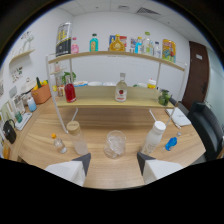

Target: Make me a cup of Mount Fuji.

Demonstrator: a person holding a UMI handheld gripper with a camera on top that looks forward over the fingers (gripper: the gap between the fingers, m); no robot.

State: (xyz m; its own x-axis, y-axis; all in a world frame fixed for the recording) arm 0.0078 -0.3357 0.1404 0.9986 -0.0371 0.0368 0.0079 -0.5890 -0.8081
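A clear glass cup (115,143) holding ice stands on the wooden table (100,172), just ahead of my gripper (114,163) and in line with the gap between its fingers. The fingers are open, wide apart, with nothing between them. Left of the cup stands a clear bottle with a tan cap (76,137). To the cup's right stands a tall white-capped bottle (153,137). Farther left is a small bottle with an orange cap (58,143). On the shelf behind are a red bottle (70,92) and a clear bottle with a red label (120,89).
A two-level wooden shelf (110,102) spans the back of the table, its top level lined with several drink bottles and boxes. A small blue object (171,144) lies right of the white-capped bottle. A dark chair (207,125) and a door stand at the right; clutter lines the left wall.
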